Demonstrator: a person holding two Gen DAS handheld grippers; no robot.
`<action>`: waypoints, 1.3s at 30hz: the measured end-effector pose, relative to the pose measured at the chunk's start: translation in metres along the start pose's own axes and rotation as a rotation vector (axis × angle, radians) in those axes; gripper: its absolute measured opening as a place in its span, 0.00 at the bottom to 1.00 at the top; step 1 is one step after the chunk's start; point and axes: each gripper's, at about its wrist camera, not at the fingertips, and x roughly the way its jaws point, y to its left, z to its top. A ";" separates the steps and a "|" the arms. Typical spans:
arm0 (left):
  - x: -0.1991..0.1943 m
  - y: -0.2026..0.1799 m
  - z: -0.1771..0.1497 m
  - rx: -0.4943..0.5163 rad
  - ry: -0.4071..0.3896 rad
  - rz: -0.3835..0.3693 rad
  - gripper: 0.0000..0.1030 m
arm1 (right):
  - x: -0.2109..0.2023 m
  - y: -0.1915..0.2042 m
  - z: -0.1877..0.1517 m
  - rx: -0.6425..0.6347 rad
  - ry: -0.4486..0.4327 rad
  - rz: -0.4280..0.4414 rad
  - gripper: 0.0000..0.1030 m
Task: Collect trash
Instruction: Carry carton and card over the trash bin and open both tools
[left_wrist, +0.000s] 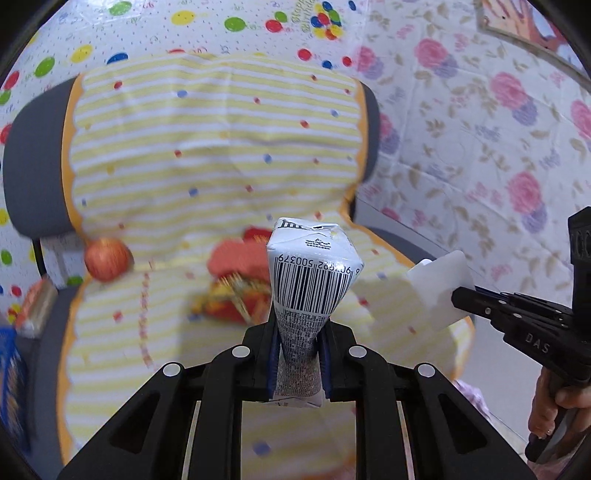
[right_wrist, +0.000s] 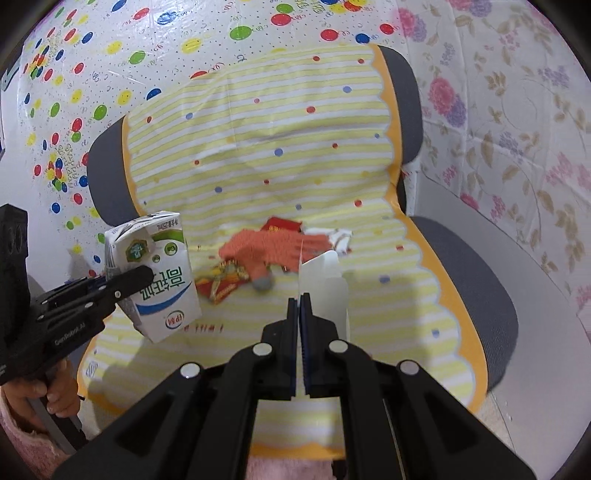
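Item 1: left gripper (left_wrist: 298, 332), jaws pinched on a squashed white milk carton (left_wrist: 314, 273), barcode side facing its camera; the carton is held in the air above the seat.

Item 2: right gripper (right_wrist: 300, 306), jaws closed flat on a thin white card or paper sheet (right_wrist: 325, 284), also clear of the seat.

Item 3: grey chair (right_wrist: 476, 280) draped with a yellow-striped, dotted cover (right_wrist: 277, 147).

Item 4: on the seat, an orange knitted glove (right_wrist: 269, 251), red wrappers (right_wrist: 221, 286) and an apple (left_wrist: 108, 258) near the seat's edge.

Item 5: a hand (right_wrist: 40, 395) grips each handle.
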 end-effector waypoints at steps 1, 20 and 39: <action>-0.002 -0.005 -0.009 -0.004 0.012 -0.015 0.18 | -0.005 -0.003 -0.009 0.012 0.008 -0.002 0.02; -0.023 -0.125 -0.078 0.181 0.061 -0.276 0.19 | -0.106 -0.046 -0.105 0.144 -0.006 -0.199 0.03; 0.020 -0.204 -0.097 0.296 0.201 -0.402 0.20 | -0.123 -0.107 -0.160 0.324 0.064 -0.292 0.03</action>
